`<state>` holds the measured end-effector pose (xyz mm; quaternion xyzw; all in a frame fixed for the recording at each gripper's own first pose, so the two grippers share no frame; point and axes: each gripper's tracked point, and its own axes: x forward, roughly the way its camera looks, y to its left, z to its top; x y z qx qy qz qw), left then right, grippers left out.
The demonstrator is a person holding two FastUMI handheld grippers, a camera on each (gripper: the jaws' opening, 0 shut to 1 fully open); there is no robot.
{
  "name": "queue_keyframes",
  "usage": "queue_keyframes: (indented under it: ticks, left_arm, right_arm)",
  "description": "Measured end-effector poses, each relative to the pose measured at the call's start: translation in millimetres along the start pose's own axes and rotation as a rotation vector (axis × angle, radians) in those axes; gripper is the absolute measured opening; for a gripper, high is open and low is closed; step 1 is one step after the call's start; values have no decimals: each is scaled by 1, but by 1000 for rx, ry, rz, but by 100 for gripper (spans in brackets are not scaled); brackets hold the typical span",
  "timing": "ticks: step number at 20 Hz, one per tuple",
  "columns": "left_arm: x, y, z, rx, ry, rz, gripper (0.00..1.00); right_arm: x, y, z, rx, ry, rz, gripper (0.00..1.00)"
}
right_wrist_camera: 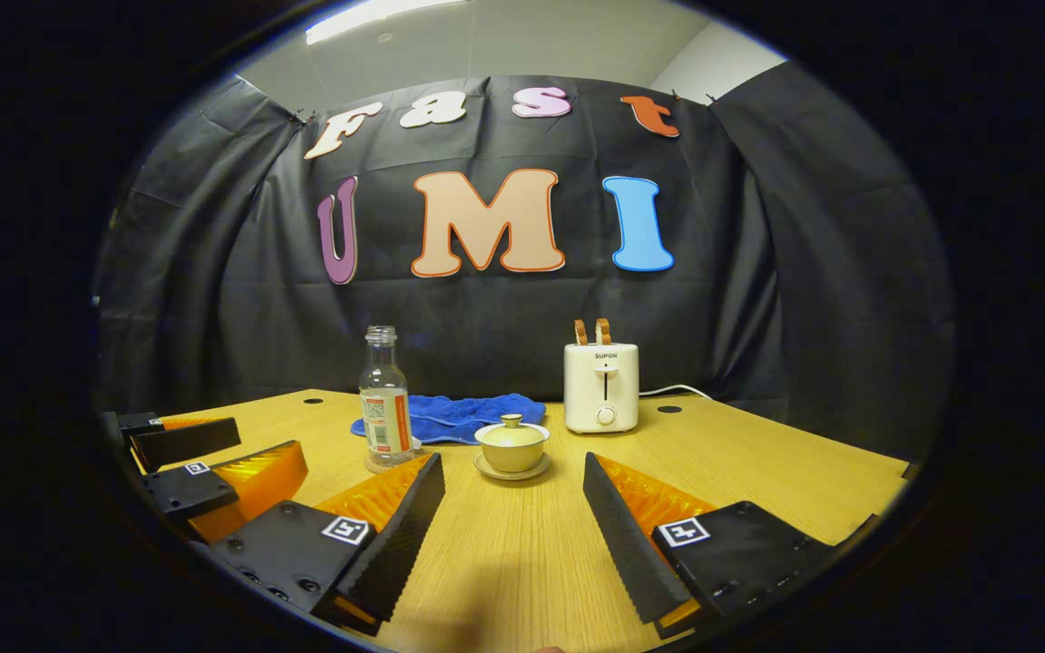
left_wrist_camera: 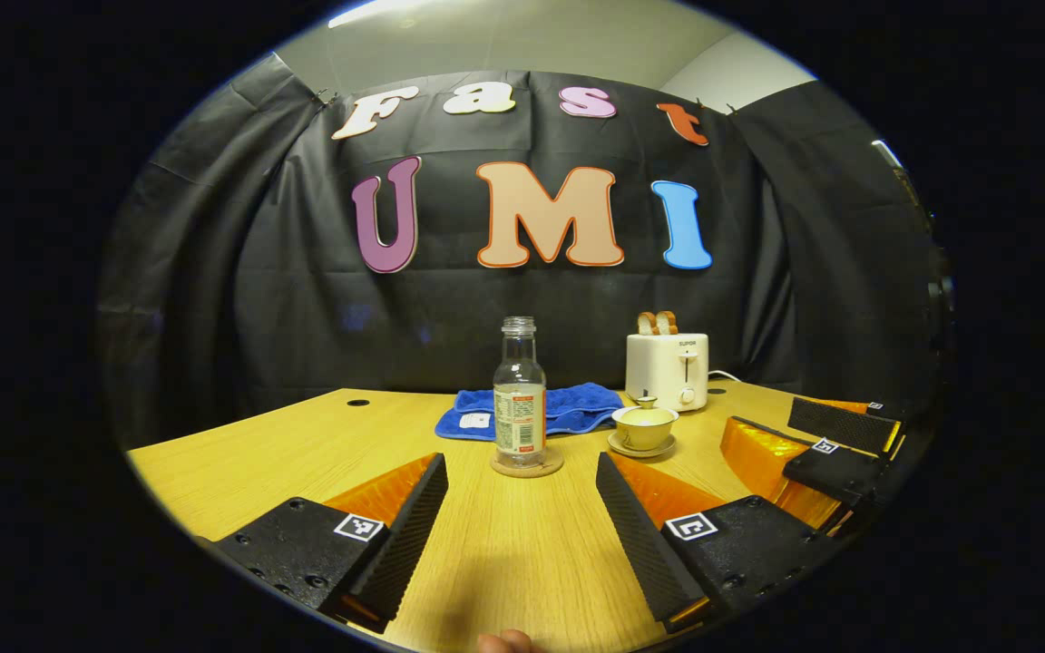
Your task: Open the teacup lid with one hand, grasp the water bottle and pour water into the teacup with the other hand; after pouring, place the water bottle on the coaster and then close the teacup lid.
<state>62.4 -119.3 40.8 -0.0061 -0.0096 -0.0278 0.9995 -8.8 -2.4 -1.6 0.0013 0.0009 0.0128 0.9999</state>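
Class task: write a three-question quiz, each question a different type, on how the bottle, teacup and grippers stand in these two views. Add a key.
1. True or false: the teacup has its lid on.
2. The water bottle stands on: A) the blue towel B) the coaster C) the toaster
3. Fill in: the left gripper and the right gripper are both ____, holding nothing.

Key: 1 true; 2 B; 3 open.
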Motion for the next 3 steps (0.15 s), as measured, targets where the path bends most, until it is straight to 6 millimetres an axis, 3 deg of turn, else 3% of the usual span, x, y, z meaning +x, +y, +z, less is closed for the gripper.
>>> queue_keyframes:
  ticks: [3]
  left_arm:
    - [0,2,0,0,0,-1,96]
  right_arm:
    - [0,-1,1,2,0,-1,98]
